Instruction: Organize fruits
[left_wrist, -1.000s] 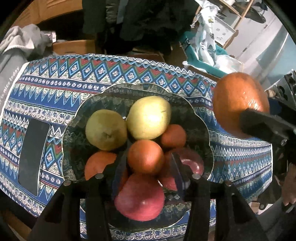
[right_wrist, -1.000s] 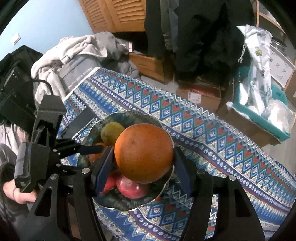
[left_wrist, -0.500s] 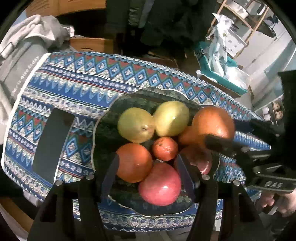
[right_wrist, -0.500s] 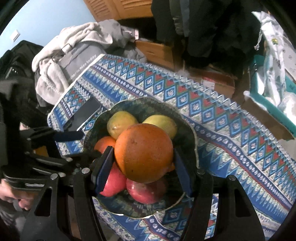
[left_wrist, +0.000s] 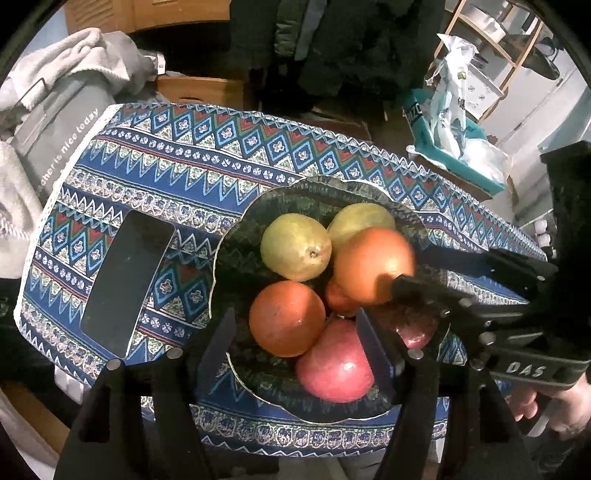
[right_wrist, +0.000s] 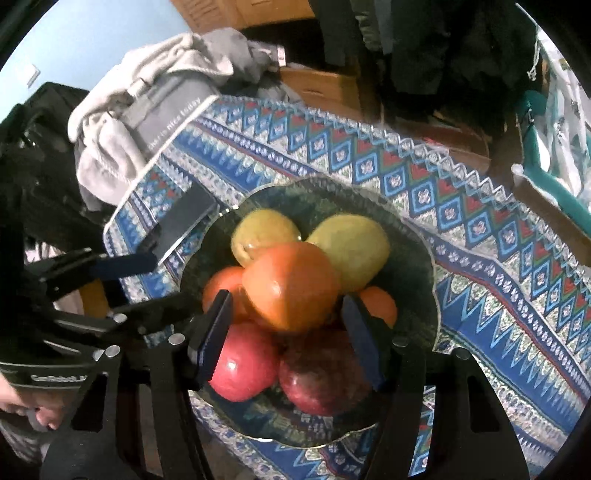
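Setting the big orange (right_wrist: 290, 286) onto the heap in the bowl (right_wrist: 424, 254) is the step in hand, I judge. Far left of my jaws a dark phone (left_wrist: 127, 280) lies flat on the patterned desk (left_wrist: 192, 173). My left gripper (left_wrist: 295, 339) hovers with jaws spread and nothing held, a second orange (left_wrist: 286, 317) and a red apple (left_wrist: 334, 362) just ahead of them. Further right, my right gripper (right_wrist: 288, 332) has its jaws either side of the big orange, which sits atop two pears (right_wrist: 349, 251) and the apples; gaps show at both pads, so the grip looks released or nearly so. Next I would back the right jaws straight out without nudging it, since it looks perched and could roll
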